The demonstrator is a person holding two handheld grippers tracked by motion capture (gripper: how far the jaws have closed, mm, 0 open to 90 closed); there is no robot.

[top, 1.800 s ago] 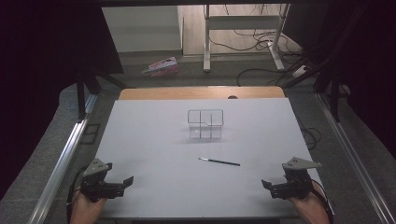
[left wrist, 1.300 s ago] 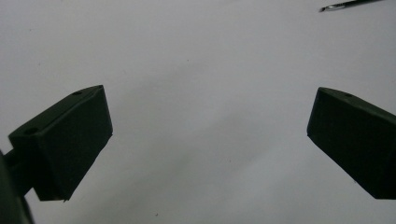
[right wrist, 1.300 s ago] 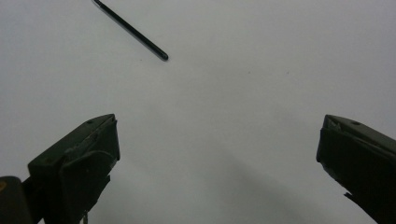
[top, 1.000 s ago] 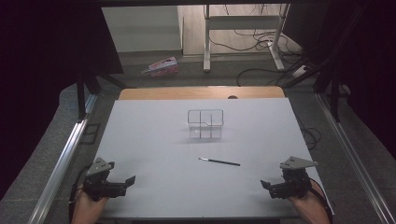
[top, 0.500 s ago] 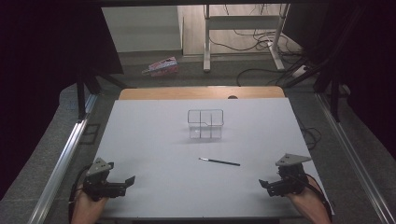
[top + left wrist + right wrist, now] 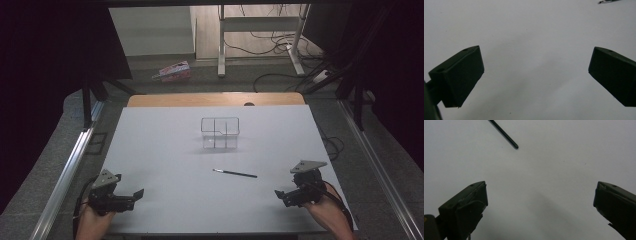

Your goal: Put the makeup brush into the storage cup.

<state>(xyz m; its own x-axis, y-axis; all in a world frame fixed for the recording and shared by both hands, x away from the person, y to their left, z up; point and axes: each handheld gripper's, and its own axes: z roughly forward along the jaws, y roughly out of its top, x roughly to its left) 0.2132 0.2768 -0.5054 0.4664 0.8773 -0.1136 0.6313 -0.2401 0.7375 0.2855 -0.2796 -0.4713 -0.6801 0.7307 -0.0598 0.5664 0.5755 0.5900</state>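
Lying flat on the worktop (image 6: pixel 150 150), the thin brush (image 6: pixel 235 173) looks light, stiff and roll-prone; pinch mid-handle. Left tongs (image 6: pixel 134 194) and right tongs (image 6: pixel 281 196) gape wide, empty.

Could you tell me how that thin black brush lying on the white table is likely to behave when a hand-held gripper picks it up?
The brush looks thin and straight, so probably stiff and very light. Its round shaft may roll if nudged sideways. Lying flat on the table, it leaves little height to pinch, so it could slip between open jaws.
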